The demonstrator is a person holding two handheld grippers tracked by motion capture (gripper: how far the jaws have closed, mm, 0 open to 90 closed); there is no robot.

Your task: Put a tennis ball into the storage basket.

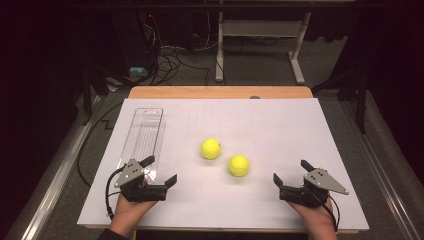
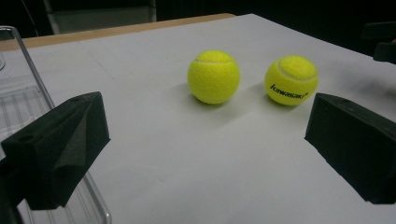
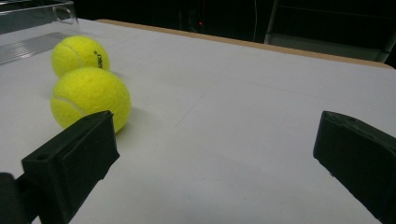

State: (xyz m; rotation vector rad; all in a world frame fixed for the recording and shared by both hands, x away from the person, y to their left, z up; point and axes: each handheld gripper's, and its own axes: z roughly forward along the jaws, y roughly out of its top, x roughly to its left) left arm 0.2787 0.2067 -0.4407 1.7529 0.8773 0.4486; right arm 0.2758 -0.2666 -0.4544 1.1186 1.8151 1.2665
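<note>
Between both gaping tongs (image 1: 160,170) (image 1: 291,171), two tennis balls (image 1: 211,148) (image 1: 238,165) line up diagonally.

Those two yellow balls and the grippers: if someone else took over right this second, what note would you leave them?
Left gripper: open, holding nothing, at the near end of the clear plastic tray.
Right gripper: open, holding nothing, at the near right of the white sheet.
Balls: the farther tennis ball and the nearer tennis ball lie mid-table, close together but apart, between the two grippers.
Done: nothing visible; the tray looks empty.
Left: probably pick up each ball and place it in the tray. The nearer ball sits closer to the right gripper.
</note>
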